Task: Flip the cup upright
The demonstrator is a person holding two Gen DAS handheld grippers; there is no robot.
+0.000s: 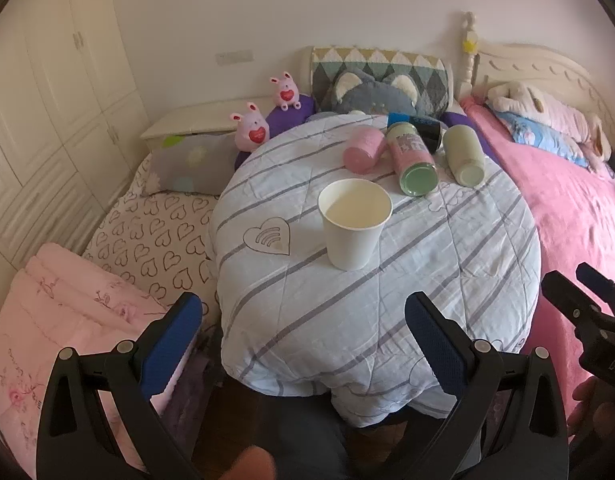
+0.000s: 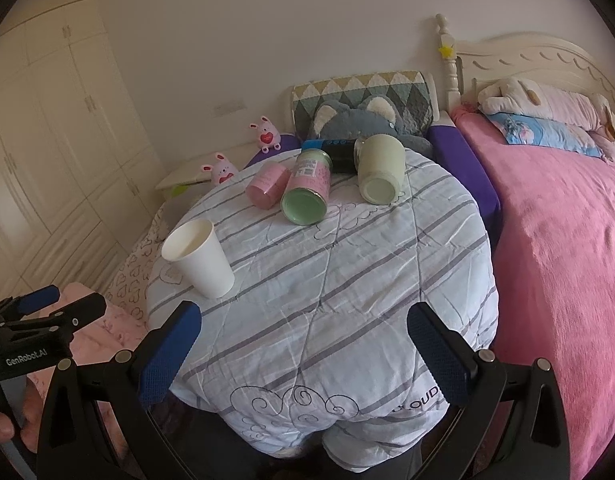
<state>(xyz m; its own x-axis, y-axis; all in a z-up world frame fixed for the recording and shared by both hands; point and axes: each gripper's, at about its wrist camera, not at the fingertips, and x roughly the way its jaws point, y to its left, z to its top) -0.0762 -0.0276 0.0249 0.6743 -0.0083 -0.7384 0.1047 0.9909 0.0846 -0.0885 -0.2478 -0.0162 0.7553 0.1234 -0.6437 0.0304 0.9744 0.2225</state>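
Here, a white paper cup (image 1: 354, 224) stands upright, mouth open to the ceiling, on a round tabletop draped in a pale quilt with grey stripes (image 1: 387, 320). Its rim is round and uncrushed, its inside looks empty, and its walls taper to a narrower base that sits flat on the cloth. It stands toward the left half of the tabletop in the right wrist view (image 2: 199, 258), well apart from a cluster of containers lying on their sides at the far edge: a pink cup (image 1: 362, 154), a pink can with a green end (image 1: 413, 164) and a pale green jar (image 1: 465, 156), with a black and blue container (image 1: 425, 126) behind them.

The left gripper (image 1: 303, 344) hangs short of the near edge with its jaws spread wide, blue pads (image 1: 169, 354) holding nothing and touching nothing. The right gripper (image 2: 305, 354) is the same, jaws wide and empty above the quilt's near fold. Two pink plush rabbits (image 1: 251, 128) sit beyond the tabletop, and a bed with a pink blanket (image 2: 567, 260) lies to the right.
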